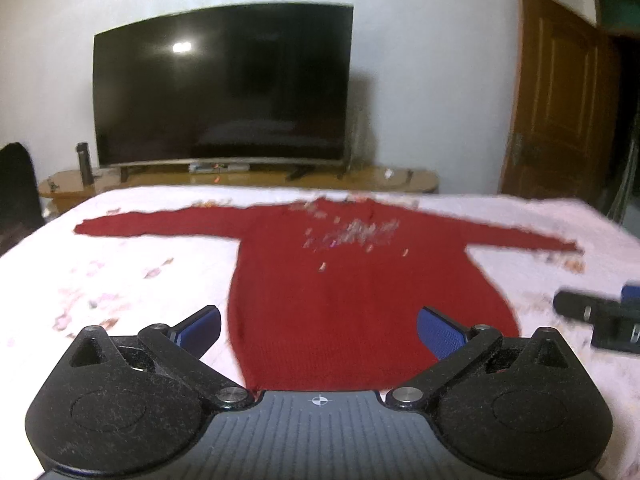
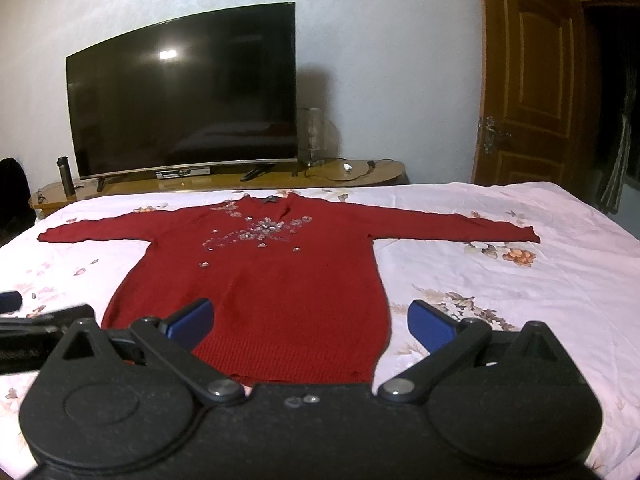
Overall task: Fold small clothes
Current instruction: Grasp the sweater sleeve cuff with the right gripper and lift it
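Note:
A red long-sleeved sweater point(image 1: 340, 292) point(image 2: 276, 284) with pale beaded flowers on the chest lies flat on the bed, both sleeves spread out sideways and the hem nearest me. My left gripper point(image 1: 319, 330) hovers open just above the hem, its blue pads wide apart with nothing between them. My right gripper point(image 2: 311, 322) is also open over the hem's right part. Each gripper shows in the other's view: the right gripper point(image 1: 600, 316) at the right edge, the left gripper point(image 2: 36, 324) at the left edge.
The bed's white floral sheet point(image 2: 520, 280) spreads around the sweater. Behind the bed stands a wooden TV bench point(image 2: 224, 186) with a large dark television point(image 2: 184, 96) and a dark bottle point(image 2: 65, 174). A brown door point(image 2: 532, 80) is at the right.

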Demonstrator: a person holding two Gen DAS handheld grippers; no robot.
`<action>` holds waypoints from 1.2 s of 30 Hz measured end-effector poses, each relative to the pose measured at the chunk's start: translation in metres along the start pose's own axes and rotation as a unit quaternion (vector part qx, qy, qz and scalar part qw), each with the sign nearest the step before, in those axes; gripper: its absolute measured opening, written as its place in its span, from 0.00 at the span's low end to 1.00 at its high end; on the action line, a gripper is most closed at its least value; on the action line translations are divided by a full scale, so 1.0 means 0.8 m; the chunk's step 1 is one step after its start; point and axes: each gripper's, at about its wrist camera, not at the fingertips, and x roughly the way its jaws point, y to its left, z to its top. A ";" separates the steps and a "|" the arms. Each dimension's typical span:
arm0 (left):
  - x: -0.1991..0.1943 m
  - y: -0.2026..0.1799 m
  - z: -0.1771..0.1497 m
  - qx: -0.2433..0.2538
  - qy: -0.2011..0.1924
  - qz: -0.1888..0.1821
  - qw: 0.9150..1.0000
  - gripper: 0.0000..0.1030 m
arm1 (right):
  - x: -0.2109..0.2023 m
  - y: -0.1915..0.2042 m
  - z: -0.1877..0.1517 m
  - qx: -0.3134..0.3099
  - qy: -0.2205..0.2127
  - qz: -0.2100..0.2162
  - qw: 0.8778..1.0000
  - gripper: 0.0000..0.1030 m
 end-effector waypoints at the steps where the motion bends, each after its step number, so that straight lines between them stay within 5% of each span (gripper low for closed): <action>1: 0.006 0.002 0.005 -0.008 -0.001 -0.015 1.000 1.00 | 0.002 -0.004 0.001 0.003 0.001 -0.001 1.000 1.00; 7: 0.080 -0.002 0.035 -0.011 -0.005 -0.026 1.000 1.00 | 0.029 -0.080 0.023 0.048 -0.015 -0.029 0.998 0.99; 13: 0.183 -0.006 0.060 -0.034 0.010 -0.010 0.999 1.00 | 0.110 -0.185 0.056 0.085 -0.028 -0.066 0.994 0.74; 17: 0.262 -0.007 0.063 -0.048 0.062 0.010 0.997 1.00 | 0.203 -0.285 0.079 0.131 -0.032 -0.090 0.987 0.54; 20: 0.311 -0.015 0.058 -0.040 0.101 0.008 0.994 1.00 | 0.284 -0.379 0.084 0.207 -0.020 -0.104 0.973 0.43; 24: 0.346 -0.026 0.045 -0.043 0.127 0.021 0.991 1.00 | 0.386 -0.509 0.053 0.365 0.009 -0.110 0.925 0.39; 28: 0.369 -0.029 0.035 -0.045 0.146 0.034 0.988 1.00 | 0.438 -0.566 0.015 0.449 0.021 -0.099 0.888 0.37; 32: 0.389 -0.023 0.036 -0.059 0.160 0.047 0.984 1.00 | 0.460 -0.576 0.014 0.451 0.013 -0.080 0.889 0.36; 36: 0.402 -0.029 0.045 -0.053 0.156 0.046 0.985 1.00 | 0.481 -0.578 0.022 0.436 0.029 -0.079 0.896 0.07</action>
